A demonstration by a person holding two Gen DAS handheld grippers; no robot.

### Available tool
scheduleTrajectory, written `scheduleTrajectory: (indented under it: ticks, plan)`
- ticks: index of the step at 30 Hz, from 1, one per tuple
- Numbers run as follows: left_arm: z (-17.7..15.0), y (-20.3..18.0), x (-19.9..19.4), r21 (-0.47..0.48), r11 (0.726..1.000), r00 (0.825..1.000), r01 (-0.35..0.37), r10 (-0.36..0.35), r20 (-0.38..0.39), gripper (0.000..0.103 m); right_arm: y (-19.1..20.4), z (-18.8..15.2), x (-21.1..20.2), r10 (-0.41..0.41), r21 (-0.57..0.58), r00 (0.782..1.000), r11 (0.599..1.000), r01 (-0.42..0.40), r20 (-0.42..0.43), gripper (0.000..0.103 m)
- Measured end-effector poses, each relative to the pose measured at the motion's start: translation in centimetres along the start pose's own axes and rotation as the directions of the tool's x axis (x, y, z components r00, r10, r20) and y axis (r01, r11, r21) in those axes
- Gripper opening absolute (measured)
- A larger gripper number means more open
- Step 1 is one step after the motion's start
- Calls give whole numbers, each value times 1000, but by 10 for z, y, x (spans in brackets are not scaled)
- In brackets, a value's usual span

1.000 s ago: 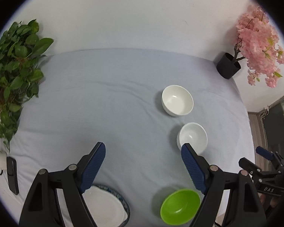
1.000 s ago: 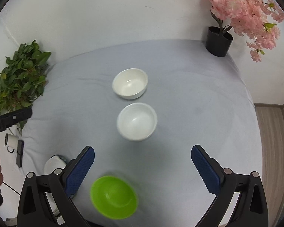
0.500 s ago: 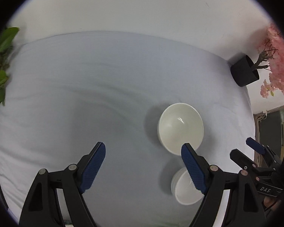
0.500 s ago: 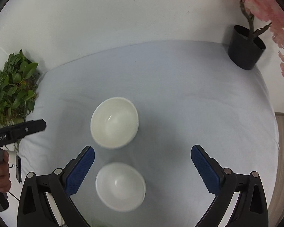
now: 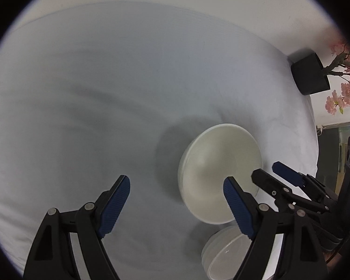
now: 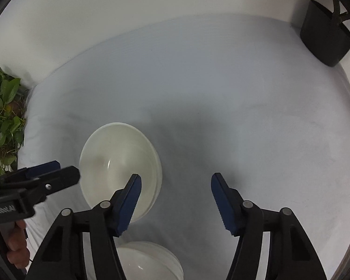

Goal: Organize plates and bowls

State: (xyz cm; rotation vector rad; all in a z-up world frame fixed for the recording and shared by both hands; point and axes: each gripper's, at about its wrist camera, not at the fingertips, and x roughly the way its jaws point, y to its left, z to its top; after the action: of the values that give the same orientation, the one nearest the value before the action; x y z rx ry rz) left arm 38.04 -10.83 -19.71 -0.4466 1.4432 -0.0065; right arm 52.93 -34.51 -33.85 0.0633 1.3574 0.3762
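Observation:
A white bowl sits on the grey tablecloth; it also shows in the right wrist view. A second white bowl lies nearer, at the bottom edge, and in the right wrist view too. My left gripper is open and empty, its right finger over the first bowl's rim. My right gripper is open and empty, its left finger over that bowl's right rim. Each gripper shows in the other's view, the right gripper and the left gripper. The green bowl and plate are out of view.
A black pot with pink blossoms stands at the far right corner, also in the right wrist view. A leafy green plant sits at the table's left edge. The grey cloth stretches to the far wall.
Both grippers have moved forward and down toward the far white bowl. The green bowl and the plate have dropped out of view. Both grippers stay open.

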Motion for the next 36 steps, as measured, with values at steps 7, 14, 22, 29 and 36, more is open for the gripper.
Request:
scheduleTrajectory:
  ticks: [7, 14, 22, 29, 36]
  plan:
    - [5, 3, 17, -28, 1000, 999, 12, -13, -29, 79, -16, 28, 31, 39, -9, 999, 999, -39, -29, 41]
    - [12, 3, 30, -26, 1000, 998, 10, -11, -59, 20, -29, 55, 52, 78, -32, 995, 996, -80, -65, 23]
    - [13, -11, 37, -3, 1000, 997, 17, -17, -78, 7, -33, 63, 64, 120, -19, 989, 992, -122, -81, 8]
    - [13, -20, 32, -1, 1000, 997, -11, 11, -79, 7, -10, 30, 59, 74, -16, 994, 997, -76, -79, 4]
    - [0, -27, -24, -18, 1000, 999, -22, 21, -25, 7, -8, 41, 23, 112, -17, 993, 993, -113, -33, 3]
